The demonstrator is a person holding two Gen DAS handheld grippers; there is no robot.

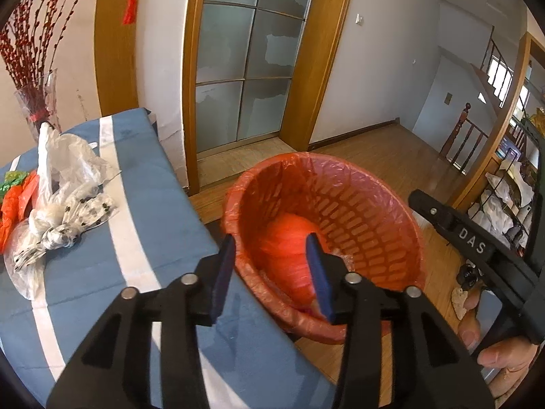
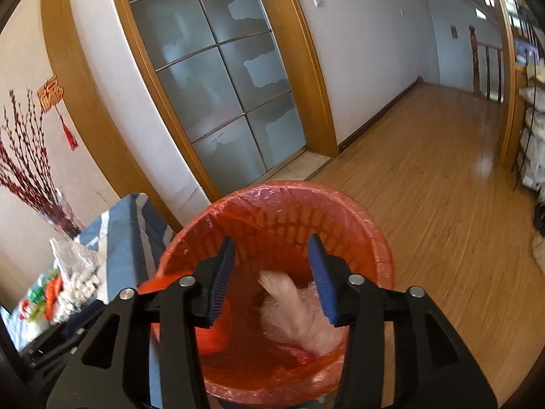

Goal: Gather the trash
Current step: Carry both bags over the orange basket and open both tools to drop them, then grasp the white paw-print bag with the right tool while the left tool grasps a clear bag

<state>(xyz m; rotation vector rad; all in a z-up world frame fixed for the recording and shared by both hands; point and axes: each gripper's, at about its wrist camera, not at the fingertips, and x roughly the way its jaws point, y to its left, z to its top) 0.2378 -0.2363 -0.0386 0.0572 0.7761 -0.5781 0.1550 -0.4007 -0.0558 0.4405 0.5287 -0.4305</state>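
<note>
left gripper [image 1: 270,266]: jaws spread wide, nothing between the blue pads, touching nothing. Hangs over the table edge and the near rim of the bin.
right gripper [image 2: 272,272]: jaws equally wide apart, empty. Poised straight above the bin mouth, pointing down and forward into it.
right gripper, seen from left wrist [image 1: 477,238]: at 3 o'clock, black body marked "DAS", slanting toward the bin from the right; jaw gap hidden from this side.
hand [image 1: 494,341]: bare fingers wrapped on the right gripper's handle, at 4 o'clock.
bin [image 1: 371,184]: red slotted basket with a pink-red liner folded over the rim, on the wood floor just beside the table's right edge.
in the bin: orange-red bag [image 1: 289,242] lying low at its 9 o'clock side; pale pinkish-white bag [image 2: 299,310] blurred under the right gripper's pads, cannot tell whether it is falling or resting.
table [image 1: 163,225]: blue cloth with white stripes.
trash left on table: crumpled white plastic bag [image 1: 68,167] and a spotted clear bag [image 1: 71,221], touching each other, at 9 o'clock; orange scraps [image 1: 13,208] and green wrapper [image 1: 13,179] at the far left edge.
vase [image 1: 37,105]: glass, red branches, at 10 o'clock behind the bags.
background: frosted glass door [image 1: 245,64] at 12 o'clock.
</note>
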